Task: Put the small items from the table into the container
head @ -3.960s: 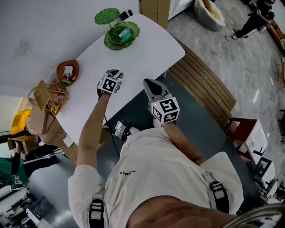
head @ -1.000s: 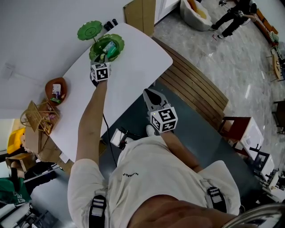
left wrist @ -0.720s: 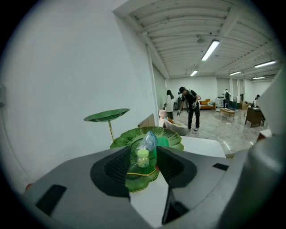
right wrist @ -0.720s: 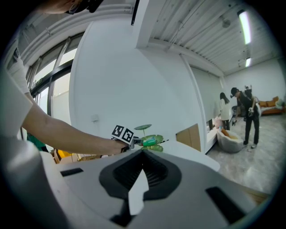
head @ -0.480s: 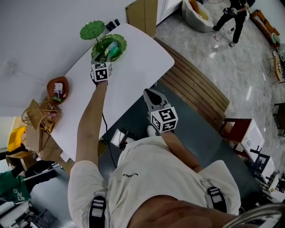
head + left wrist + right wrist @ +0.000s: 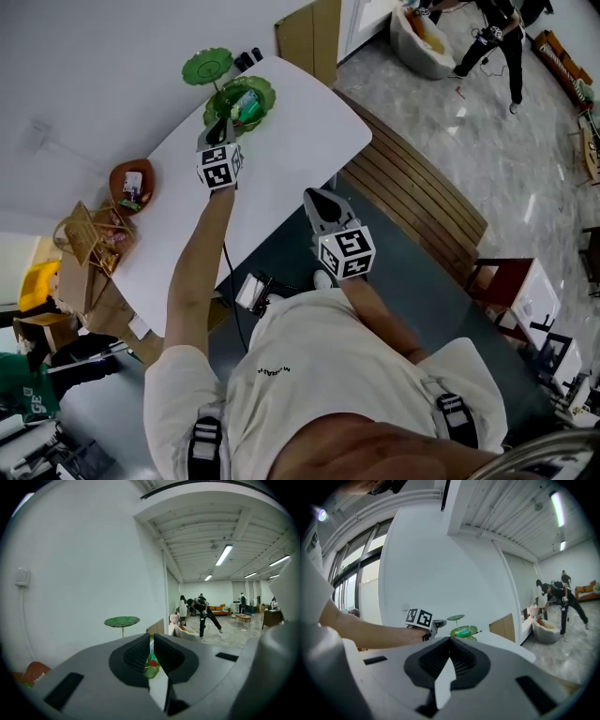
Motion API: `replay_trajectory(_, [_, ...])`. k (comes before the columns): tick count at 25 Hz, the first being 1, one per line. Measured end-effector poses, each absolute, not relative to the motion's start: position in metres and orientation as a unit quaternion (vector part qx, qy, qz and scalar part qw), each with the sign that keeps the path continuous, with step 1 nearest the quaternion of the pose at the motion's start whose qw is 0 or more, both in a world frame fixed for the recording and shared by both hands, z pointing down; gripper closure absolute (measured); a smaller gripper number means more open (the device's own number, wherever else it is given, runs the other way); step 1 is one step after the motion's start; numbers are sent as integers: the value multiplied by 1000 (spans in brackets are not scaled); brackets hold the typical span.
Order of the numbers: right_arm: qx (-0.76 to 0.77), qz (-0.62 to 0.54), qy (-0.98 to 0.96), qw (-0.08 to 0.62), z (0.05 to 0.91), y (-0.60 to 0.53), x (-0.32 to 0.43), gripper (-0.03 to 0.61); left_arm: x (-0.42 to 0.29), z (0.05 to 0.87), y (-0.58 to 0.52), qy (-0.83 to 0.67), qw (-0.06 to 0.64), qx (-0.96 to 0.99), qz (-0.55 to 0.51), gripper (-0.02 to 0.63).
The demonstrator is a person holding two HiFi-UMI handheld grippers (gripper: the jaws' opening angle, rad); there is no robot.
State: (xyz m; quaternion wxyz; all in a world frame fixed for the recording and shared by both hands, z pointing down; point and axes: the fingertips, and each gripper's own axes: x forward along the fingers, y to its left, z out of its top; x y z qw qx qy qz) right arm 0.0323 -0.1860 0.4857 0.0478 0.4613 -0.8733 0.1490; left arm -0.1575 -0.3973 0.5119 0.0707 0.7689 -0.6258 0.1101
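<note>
— What had changed in that last second?

— The left gripper had drawn back from the bowl. A second before, its tips had been down over the bowl's middle. Now they hung higher, at the near rim. Its jaws were closing, down to a narrow slit with nothing between them.

— And the other one?

— The right gripper had kept its place off the near edge of the table, jaws together and empty.

— Where were the small things?

— A teal item lay in the bowl, as it had four seconds earlier. A packet sat in a brown bowl toward the table's left end.

— What of the surface and the room?

— The table was white with rounded corners, set against a white wall. A slatted bench ran along its right side. Beyond that was grey stone floor, where a person stood near a pale cushion.

— Anything in the way?

— A green dish on a stem stood just behind the bowl. Some dark things lay beside it at the far corner, too small to make out. A basket sat by the left end, near the brown bowl. Whether it rested on the table I could not tell.
</note>
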Motion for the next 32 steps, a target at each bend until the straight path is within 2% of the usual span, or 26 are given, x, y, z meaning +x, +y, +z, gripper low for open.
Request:
replay_trajectory(4, [463,153,-873,21,474,-179,35,570,-153,494,-372,-626,62,772,89,609])
replay_trajectory(22, [453,106,-885,-8,439,-146,20,570,-119,414,-234,-608,-13,793,40,610])
replay_trajectory(32, [439,92,-894,-11,429,-127,13,569,-118,393,-177,-622,-17,783,10,610])
